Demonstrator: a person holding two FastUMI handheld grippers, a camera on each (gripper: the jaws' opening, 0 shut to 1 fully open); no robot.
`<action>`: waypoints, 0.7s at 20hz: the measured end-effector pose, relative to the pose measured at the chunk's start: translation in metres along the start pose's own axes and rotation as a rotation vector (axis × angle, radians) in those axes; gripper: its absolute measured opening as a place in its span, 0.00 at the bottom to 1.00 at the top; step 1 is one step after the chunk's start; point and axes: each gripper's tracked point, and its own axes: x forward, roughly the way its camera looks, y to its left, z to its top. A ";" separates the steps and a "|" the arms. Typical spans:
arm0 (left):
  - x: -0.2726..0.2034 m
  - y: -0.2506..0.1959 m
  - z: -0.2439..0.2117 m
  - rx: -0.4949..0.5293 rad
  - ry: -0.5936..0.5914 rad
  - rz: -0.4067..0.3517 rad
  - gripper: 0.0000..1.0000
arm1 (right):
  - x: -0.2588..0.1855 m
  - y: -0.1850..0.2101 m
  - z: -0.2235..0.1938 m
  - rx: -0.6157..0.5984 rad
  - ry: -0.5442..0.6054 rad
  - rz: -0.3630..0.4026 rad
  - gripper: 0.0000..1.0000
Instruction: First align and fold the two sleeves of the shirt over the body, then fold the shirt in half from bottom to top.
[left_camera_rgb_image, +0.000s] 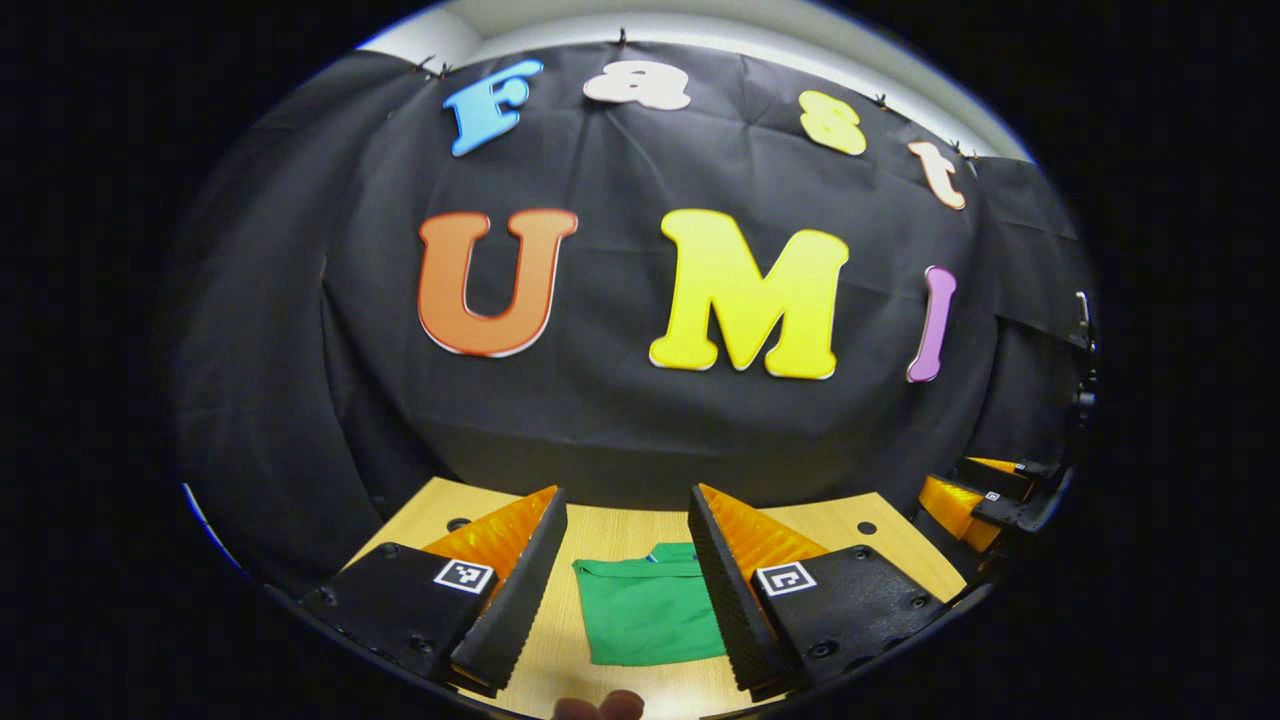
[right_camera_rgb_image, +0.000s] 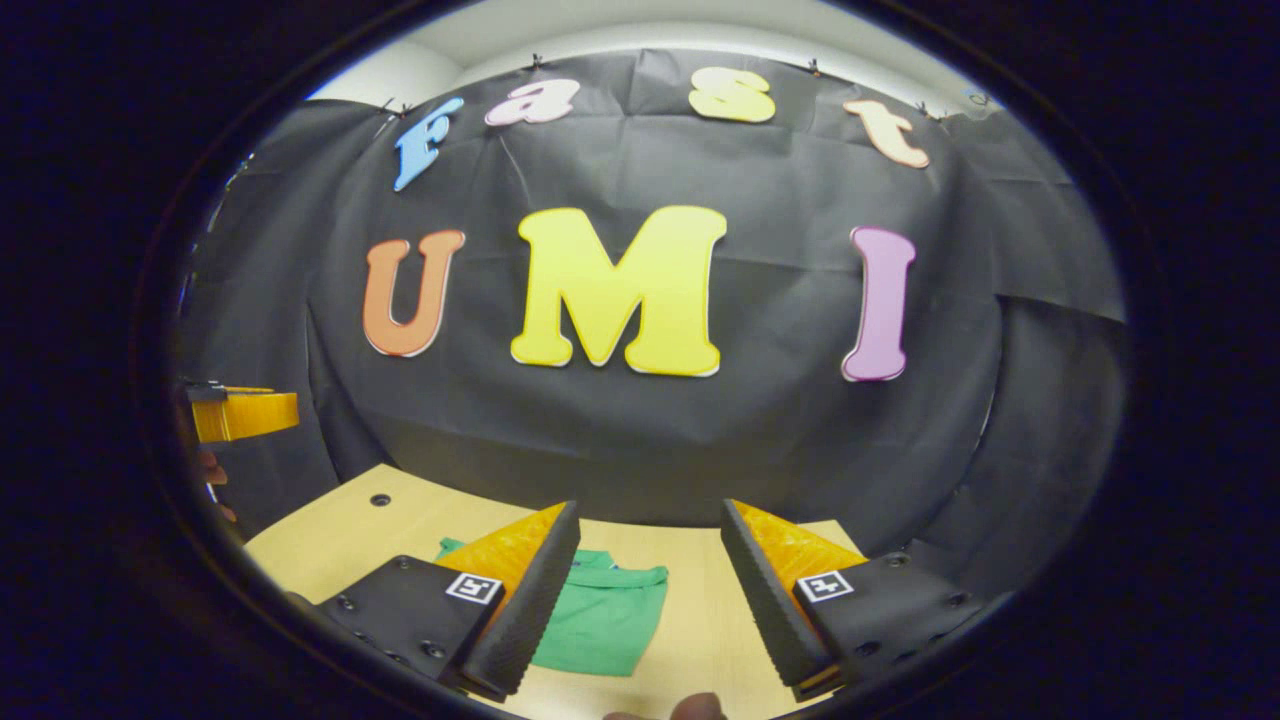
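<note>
1. Green shirt (left_camera_rgb_image: 648, 612) lies folded into a compact rectangle on the wooden table (left_camera_rgb_image: 620, 530); its edges look straight and roughly squared, collar end toward the far wall.
2. In the right gripper view the shirt (right_camera_rgb_image: 600, 620) sits left of centre, partly behind the left finger, with bare tabletop (right_camera_rgb_image: 700, 600) to its right.
3. Bare wood surrounds the shirt on all visible sides. The table's far edge meets the black cloth wall (left_camera_rgb_image: 620, 420). Small dark holes (left_camera_rgb_image: 866, 527) mark the table surface toward the far corners.
4. Left gripper (left_camera_rgb_image: 628, 590): fingers spread wide apart, holding nothing, raised above the table with the shirt seen between them.
5. Right gripper (right_camera_rgb_image: 650, 600): fingers likewise wide apart, clamped on nothing, clear of the shirt.
6. Each gripper appears at the edge of the other's view, well apart from the shirt.
</note>
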 end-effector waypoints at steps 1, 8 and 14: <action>-0.019 -0.005 0.010 0.002 -0.033 0.006 0.82 | -0.019 0.002 0.007 0.005 -0.021 -0.010 0.92; -0.121 -0.012 0.020 0.069 -0.165 0.036 1.00 | -0.128 0.001 -0.008 -0.027 -0.074 -0.035 0.89; -0.161 -0.023 -0.011 0.062 -0.132 0.022 1.00 | -0.180 0.017 -0.028 -0.022 -0.076 -0.013 0.95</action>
